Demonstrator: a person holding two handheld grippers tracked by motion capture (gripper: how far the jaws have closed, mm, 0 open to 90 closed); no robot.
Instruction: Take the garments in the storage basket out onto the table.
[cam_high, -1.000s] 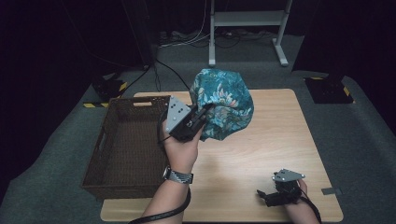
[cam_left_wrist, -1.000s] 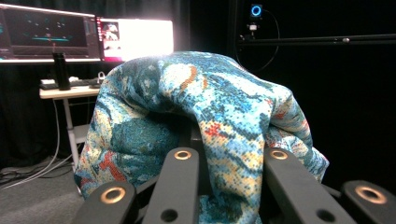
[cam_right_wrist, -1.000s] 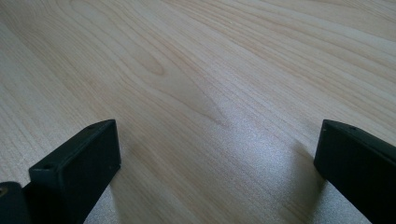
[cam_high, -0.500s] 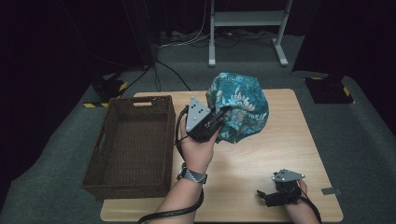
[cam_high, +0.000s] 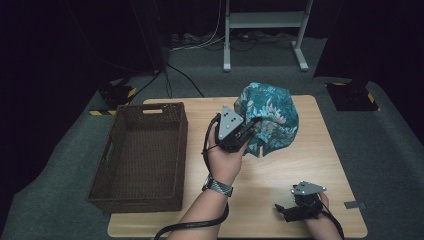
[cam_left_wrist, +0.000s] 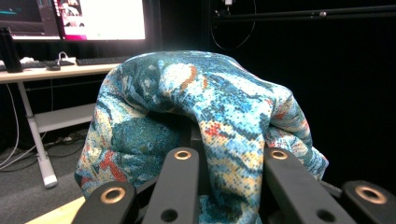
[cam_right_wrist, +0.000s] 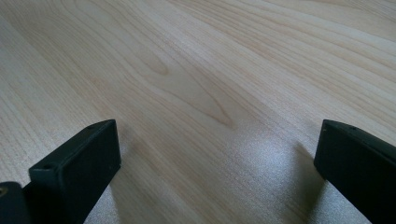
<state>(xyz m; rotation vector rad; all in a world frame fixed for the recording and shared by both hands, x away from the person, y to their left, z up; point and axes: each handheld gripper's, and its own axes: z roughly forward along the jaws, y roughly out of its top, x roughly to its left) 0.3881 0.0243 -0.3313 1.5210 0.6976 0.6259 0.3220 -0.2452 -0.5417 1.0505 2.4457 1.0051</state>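
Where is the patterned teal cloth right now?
In the high view the teal floral cloth hangs bunched over the table's far middle, pinched in the left gripper, right of the wicker basket; the right gripper rests at the near edge.

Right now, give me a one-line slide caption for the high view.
Left gripper holds the floral cloth bunched above the table, beside the wicker basket; right gripper rests open.

Teal floral-print cloth with orange, cream patches; dark brown woven basket; light wood-grain bench; black grippers.
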